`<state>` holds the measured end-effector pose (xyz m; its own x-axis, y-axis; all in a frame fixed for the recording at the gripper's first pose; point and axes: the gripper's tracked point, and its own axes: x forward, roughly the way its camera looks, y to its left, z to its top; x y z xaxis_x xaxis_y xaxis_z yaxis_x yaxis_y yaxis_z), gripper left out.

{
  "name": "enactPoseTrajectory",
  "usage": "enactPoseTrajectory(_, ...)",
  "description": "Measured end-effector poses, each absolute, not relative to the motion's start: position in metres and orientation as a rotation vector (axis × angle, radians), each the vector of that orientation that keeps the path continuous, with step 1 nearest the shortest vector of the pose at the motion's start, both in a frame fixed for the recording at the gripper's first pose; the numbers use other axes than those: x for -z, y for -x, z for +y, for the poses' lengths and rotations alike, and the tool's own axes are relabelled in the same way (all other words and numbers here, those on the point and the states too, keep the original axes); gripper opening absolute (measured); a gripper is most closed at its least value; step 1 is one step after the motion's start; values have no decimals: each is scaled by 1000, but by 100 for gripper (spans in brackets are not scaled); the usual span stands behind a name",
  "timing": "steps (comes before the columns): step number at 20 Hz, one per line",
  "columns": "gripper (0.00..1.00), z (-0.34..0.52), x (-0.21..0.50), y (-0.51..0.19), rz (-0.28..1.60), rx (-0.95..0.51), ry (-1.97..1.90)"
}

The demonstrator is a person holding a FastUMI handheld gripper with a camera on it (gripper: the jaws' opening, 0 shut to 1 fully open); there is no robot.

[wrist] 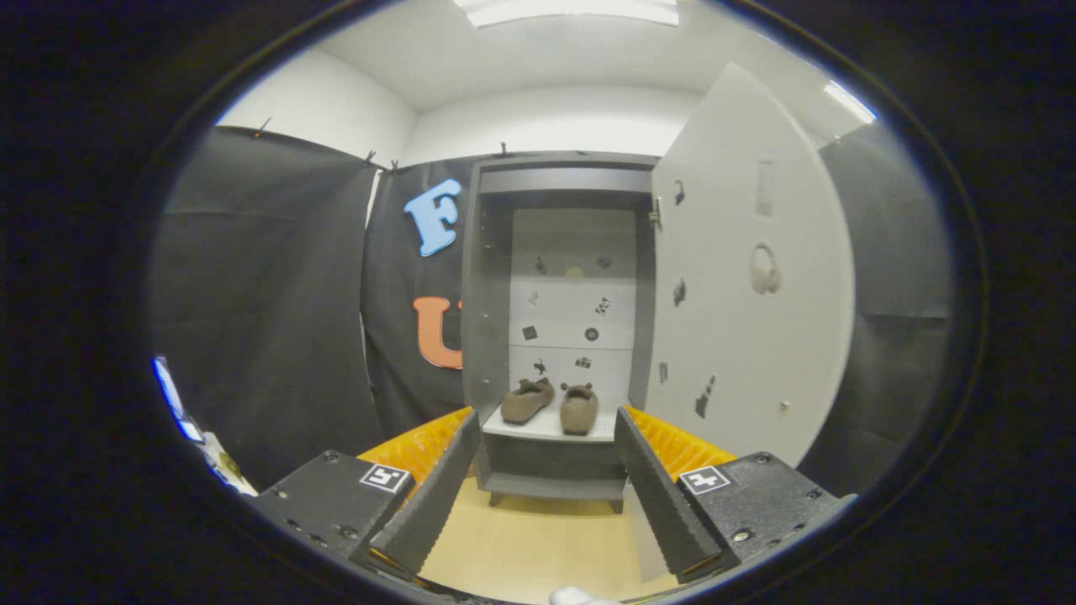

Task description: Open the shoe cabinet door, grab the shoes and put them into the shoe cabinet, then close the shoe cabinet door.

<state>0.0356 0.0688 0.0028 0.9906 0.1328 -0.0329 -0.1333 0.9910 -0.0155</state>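
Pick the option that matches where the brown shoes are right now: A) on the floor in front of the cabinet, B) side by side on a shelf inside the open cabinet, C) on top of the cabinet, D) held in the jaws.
B: both shoes sit on the pale shelf inside the cabinet, its door swung open, beyond the open, empty gripper.

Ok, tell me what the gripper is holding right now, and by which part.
Nothing is held. The gripper is open, its jaws spread with only bare floor between them; both shoes sit beyond on the cabinet shelf.

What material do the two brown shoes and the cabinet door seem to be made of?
The shoes, beyond the open, empty fingers: probably felt or wool, matte and fuzzy. The cabinet door: likely painted board or laminate, smooth, flat, pale grey; I cannot tell which.
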Motion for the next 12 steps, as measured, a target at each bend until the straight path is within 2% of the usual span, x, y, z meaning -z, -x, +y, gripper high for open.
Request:
enactPoseTrajectory(6,100,-38,4,11,52,1,9)
enactPoseTrajectory(12,100,-157,13,-2,69,101,-30)
